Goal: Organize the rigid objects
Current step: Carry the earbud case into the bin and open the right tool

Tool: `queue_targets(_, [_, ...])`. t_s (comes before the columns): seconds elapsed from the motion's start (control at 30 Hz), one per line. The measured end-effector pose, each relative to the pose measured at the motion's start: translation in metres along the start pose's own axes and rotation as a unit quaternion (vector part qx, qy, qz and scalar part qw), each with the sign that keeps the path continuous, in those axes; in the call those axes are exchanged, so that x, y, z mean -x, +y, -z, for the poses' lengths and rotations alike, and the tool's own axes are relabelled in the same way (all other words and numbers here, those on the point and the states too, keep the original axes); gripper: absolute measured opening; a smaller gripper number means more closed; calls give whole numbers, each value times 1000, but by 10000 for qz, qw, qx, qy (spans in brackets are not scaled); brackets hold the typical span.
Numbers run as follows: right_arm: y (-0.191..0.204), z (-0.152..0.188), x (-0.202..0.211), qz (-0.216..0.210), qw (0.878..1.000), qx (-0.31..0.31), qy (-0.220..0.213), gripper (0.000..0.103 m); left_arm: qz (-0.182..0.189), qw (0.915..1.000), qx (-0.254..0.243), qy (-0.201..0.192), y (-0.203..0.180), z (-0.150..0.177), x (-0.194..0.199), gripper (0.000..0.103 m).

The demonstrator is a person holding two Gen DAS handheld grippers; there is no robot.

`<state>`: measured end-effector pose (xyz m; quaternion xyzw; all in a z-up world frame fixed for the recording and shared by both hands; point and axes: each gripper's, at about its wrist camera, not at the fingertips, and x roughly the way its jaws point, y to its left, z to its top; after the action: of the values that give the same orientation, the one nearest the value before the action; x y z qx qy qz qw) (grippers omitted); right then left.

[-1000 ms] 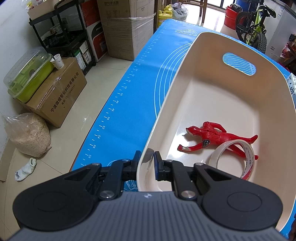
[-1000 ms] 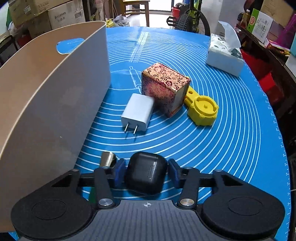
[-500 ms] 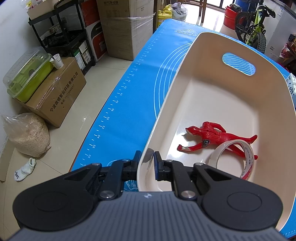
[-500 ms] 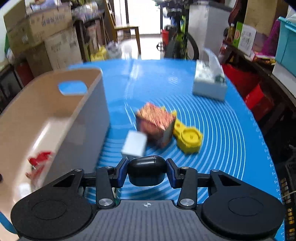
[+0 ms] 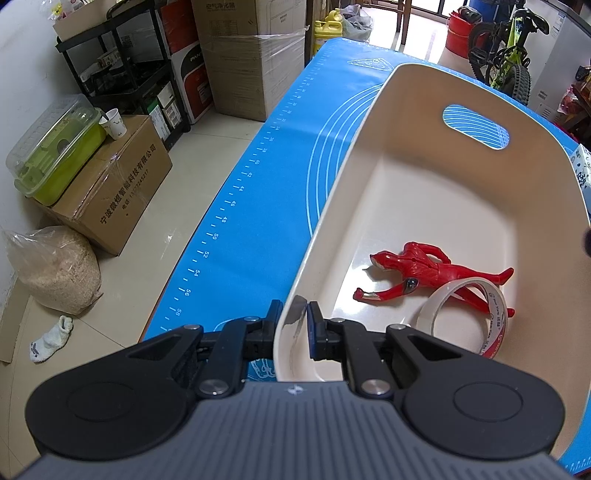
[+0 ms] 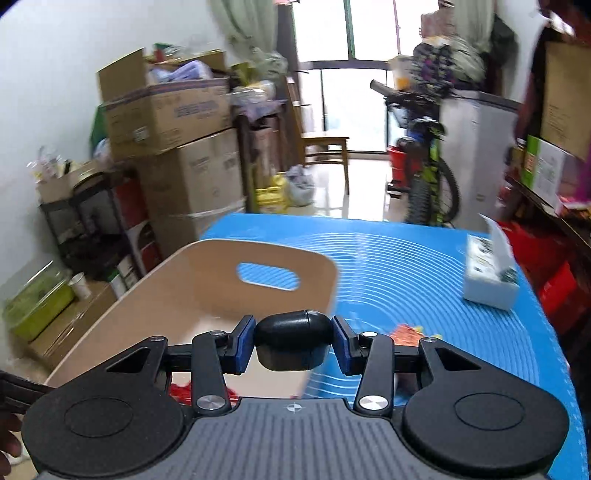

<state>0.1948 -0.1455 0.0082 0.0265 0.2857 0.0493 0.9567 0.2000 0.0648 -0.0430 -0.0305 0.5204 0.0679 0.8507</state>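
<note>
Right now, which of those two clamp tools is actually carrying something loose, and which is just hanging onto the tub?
The right gripper carries the loose item: a black earbud case between its jaws. The left gripper only pinches the beige tub by its rim.

Around you is a cluttered storeroom with a pale tiled floor [image 5: 155,229] and white walls. Stacked cardboard boxes [image 6: 173,122] and a black shelving unit [image 5: 122,74] stand to your left. Ahead, daylight enters through a tall window [image 6: 365,33], beside a wooden chair [image 6: 325,147] and a parked bicycle [image 6: 424,162].
</note>
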Motion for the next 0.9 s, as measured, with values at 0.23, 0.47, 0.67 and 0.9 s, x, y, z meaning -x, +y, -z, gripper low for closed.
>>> queue_targets(0.23, [42,9,-29,-322,9961,593,566,50,-5,10000,-22,-5,0,0,0,15])
queue_targets(0.47, [72,28,-47,-305,9856,1262,1082,50,-6,10000,-19,-5,0,0,0,15])
queue_targets(0.67, [74,28,-52,-316,9809,1344,1371,50,-11,10000,-44,-20,0,0,2,15])
queue_targets(0.9, [66,28,-50,-440,9835,1190,1290,58,-9,10000,-48,-28,1,1,2,15])
